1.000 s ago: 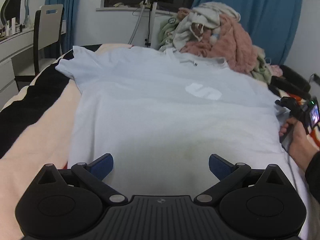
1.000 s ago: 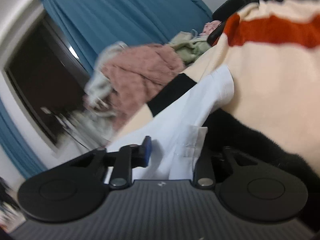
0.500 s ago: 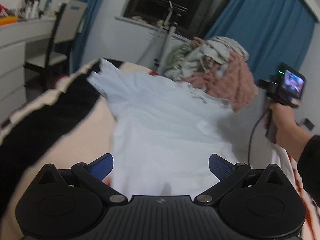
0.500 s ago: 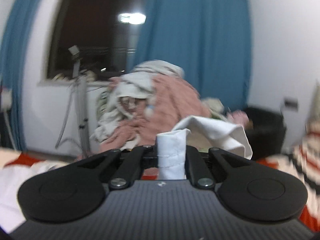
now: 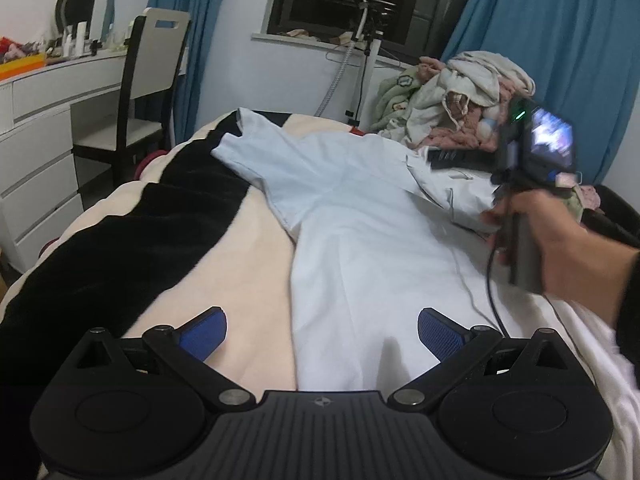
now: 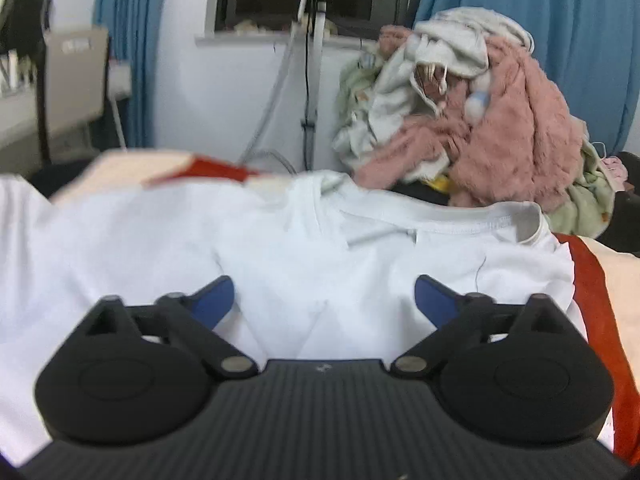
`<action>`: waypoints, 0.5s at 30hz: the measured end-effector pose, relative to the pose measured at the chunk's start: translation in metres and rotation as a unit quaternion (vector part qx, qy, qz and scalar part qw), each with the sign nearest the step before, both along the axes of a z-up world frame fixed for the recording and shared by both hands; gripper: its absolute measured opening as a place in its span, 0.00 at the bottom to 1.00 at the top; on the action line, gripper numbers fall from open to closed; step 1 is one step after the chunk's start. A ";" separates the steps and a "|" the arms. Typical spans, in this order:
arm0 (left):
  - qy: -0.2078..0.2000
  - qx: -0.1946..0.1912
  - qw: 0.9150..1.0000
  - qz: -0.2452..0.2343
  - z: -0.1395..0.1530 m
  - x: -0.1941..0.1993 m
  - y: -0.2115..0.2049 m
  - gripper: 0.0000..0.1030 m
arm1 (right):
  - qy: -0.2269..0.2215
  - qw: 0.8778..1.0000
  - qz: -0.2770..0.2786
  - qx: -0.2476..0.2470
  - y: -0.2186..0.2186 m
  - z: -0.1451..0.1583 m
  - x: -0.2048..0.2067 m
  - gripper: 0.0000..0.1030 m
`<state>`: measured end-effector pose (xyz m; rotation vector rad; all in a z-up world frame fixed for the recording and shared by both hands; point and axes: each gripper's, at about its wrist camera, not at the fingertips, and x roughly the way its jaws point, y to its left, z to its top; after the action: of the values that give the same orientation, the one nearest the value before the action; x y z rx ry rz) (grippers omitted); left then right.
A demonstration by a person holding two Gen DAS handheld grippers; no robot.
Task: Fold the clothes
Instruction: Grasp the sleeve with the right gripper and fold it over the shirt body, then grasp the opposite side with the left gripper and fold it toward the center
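Note:
A pale blue T-shirt (image 5: 360,240) lies on the bed with its right side folded over the body; its left sleeve (image 5: 256,148) still lies spread out. My left gripper (image 5: 322,332) is open and empty above the shirt's bottom hem. My right gripper (image 6: 324,304) is open and empty just above the folded shirt (image 6: 280,256), near the collar (image 6: 440,222). In the left wrist view the right gripper (image 5: 460,158) hovers over the shirt's upper right, held by a hand (image 5: 560,232).
A striped cream, black and red blanket (image 5: 180,240) covers the bed. A pile of clothes (image 6: 460,112) lies at the far end. A chair (image 5: 148,92) and white dresser (image 5: 40,152) stand to the left. A white stand (image 5: 368,48) is by the window.
My right gripper carried the shirt's right sleeve across over the body, then opened and let it go. My left gripper stayed open and shifted left along the hem.

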<state>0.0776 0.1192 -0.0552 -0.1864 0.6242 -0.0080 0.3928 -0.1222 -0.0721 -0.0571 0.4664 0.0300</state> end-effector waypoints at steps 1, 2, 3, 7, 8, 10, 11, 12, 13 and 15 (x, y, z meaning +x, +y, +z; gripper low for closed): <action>0.000 0.004 1.000 -0.001 -0.001 0.001 -0.002 1.00 | -0.007 1.000 0.003 0.013 -0.003 0.007 -0.009 0.97; 0.001 0.006 1.000 -0.002 -0.002 0.003 -0.002 1.00 | -0.015 1.000 0.004 0.020 -0.006 0.016 -0.021 0.97; -0.001 0.007 1.000 -0.002 -0.002 0.002 -0.003 1.00 | -0.023 0.999 0.004 0.027 -0.009 0.026 -0.034 0.97; -0.024 0.012 1.000 -0.013 0.008 -0.007 -0.008 1.00 | -0.052 0.997 0.000 0.061 -0.026 0.063 -0.095 0.97; -0.034 0.010 0.999 -0.018 0.012 -0.011 -0.010 1.00 | -0.057 0.996 -0.003 0.070 -0.033 0.070 -0.118 0.97; -0.050 0.016 0.998 -0.024 0.020 -0.019 -0.015 1.00 | -0.070 0.994 -0.008 0.084 -0.046 0.084 -0.164 0.97; -0.056 0.020 0.998 -0.027 0.023 -0.024 -0.018 1.00 | -0.077 0.993 -0.011 0.089 -0.052 0.090 -0.188 0.97; -0.062 0.025 0.997 -0.030 0.027 -0.029 -0.021 1.00 | -0.084 0.992 -0.012 0.089 -0.057 0.095 -0.212 0.97; -0.068 0.028 0.997 -0.034 0.030 -0.035 -0.025 1.00 | -0.091 0.992 -0.014 0.087 -0.061 0.100 -0.236 0.97; -0.078 0.027 0.996 -0.041 0.036 -0.048 -0.031 1.00 | -0.105 0.991 -0.017 0.085 -0.067 0.104 -0.287 0.97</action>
<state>0.0300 0.0882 -0.0194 -0.1071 0.4745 -0.0851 0.1058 -0.1887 0.0322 0.1144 0.2524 0.0296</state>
